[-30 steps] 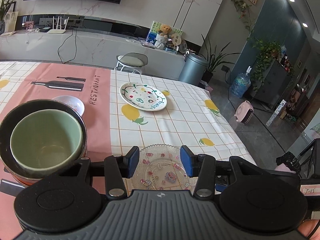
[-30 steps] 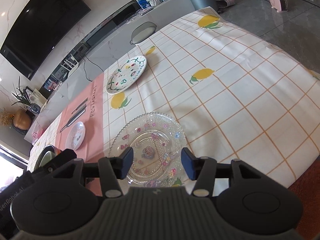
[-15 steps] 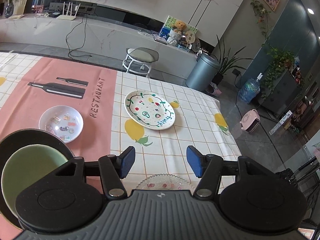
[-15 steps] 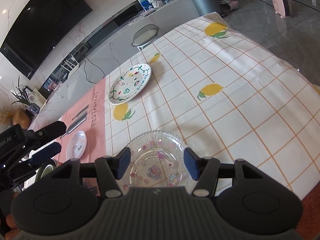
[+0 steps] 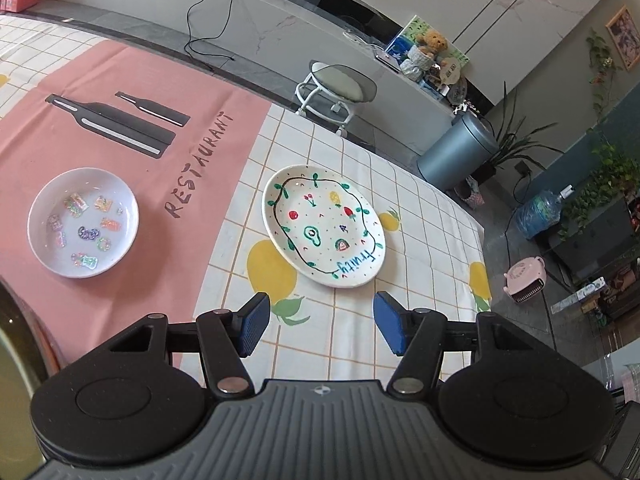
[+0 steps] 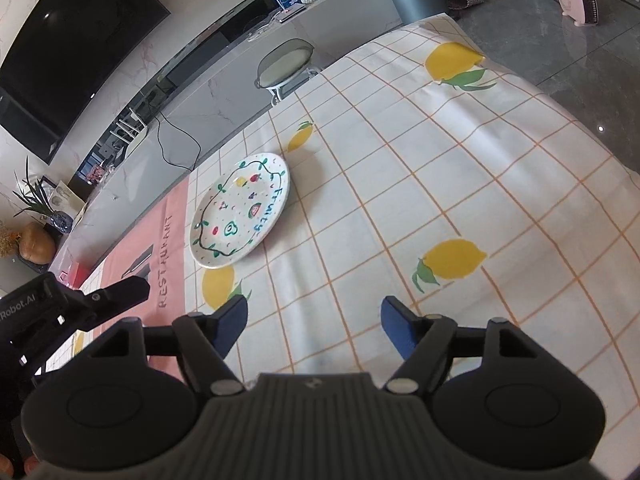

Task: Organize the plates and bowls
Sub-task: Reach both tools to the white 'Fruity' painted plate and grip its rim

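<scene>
— Checked cloth with lemons covers the tabletop, and a pink panel printed RESTAURANT lies on its left part. What sits on it?

— 1 white painted plate marked "fruity" lies flat on the checks, just right of the pink panel. 1 small white dish with stickers rests on the pink, well apart from it.

— And the left gripper?

— Its jaws stand spread, with nothing between them, near the painted plate's close rim but not touching it.

— The right gripper?

— Its jaws are opening over bare cloth, nothing between them; the painted plate lies beyond, up and to the left.
</scene>
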